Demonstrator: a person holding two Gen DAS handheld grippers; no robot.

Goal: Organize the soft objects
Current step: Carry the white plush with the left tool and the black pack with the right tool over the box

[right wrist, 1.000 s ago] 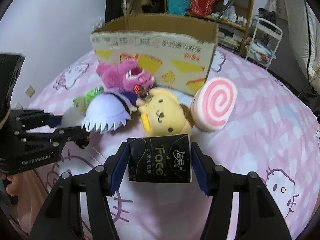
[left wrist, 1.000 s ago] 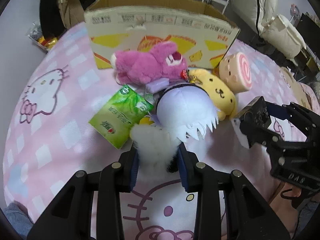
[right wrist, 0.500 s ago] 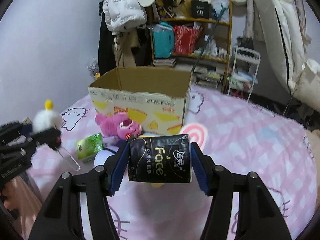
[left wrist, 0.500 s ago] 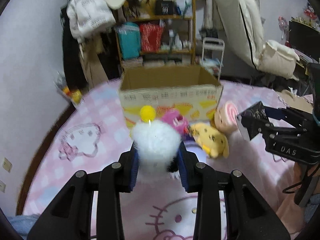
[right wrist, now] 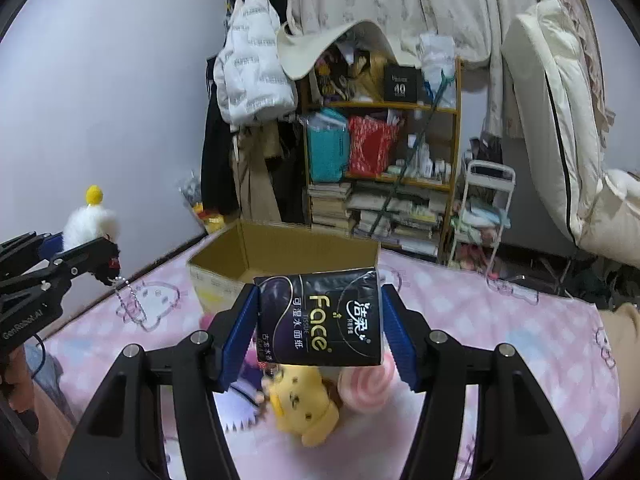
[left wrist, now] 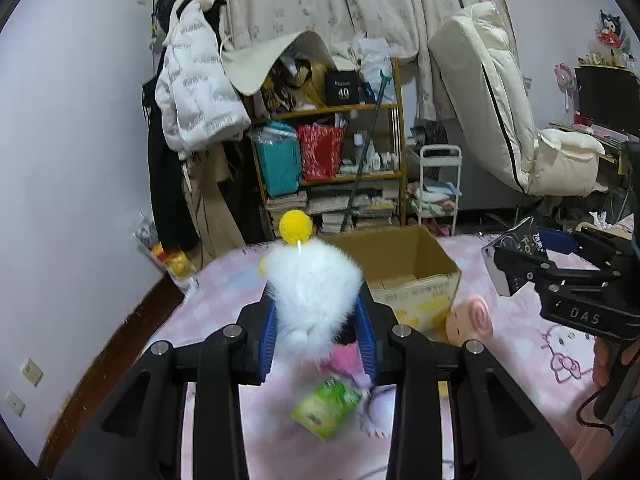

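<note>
White plush (left wrist: 314, 292), frame centre: light, squashy; left gripper (left wrist: 318, 330) clamped across its body. Tissue pack (right wrist: 320, 316): soft, slick film; right gripper (right wrist: 320, 330) clamped on its sides.

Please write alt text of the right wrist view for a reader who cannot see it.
The right gripper holds a black tissue pack in the air, above a pink bedsheet with an open cardboard box behind it. At the left edge, the left gripper holds a white fluffy toy; a yellow plush lies below.
</note>
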